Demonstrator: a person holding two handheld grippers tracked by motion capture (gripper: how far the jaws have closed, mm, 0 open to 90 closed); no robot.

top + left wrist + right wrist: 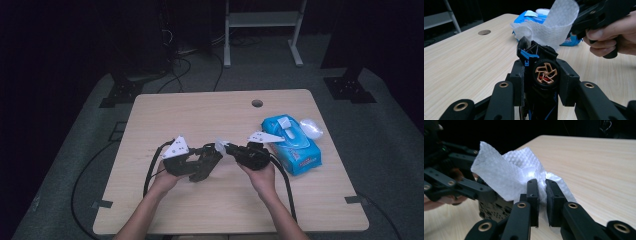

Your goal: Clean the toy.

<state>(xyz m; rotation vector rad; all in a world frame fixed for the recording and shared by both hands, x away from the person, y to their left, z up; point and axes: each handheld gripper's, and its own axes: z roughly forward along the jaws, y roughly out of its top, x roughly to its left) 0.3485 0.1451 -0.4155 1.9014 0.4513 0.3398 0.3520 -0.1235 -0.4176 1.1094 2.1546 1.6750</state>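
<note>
The left tongs [212, 156] and the right tongs [229, 148] meet nose to nose in the high view, just left of the blue wipe pack [293, 143] that lies on the table [165, 115]; a small white wipe [220, 145] shows at the spot where they meet, and each set of tongs is held in a hand, the left hand [167, 177] and the right hand [261, 174] coming up from the near edge, well short of the round hole [257, 103] beyond the pack. In the left gripper view, the left tongs [541, 76] are clamped on a black toy car [539, 60] with blue trim, its bronze-spoked wheel [545, 73] facing the camera; the wipe [551, 27] drapes over the car's far end, with the wipe pack [531, 17] directly behind it and the right hand [614, 37] to the right of the pack. In the right gripper view, the right tongs [542, 188] are pinched shut on the bunched wipe [506, 173], which rises in a fold up and to the left, against the left tongs [471, 187] and the dark underside of the car [495, 210] below them.
</note>
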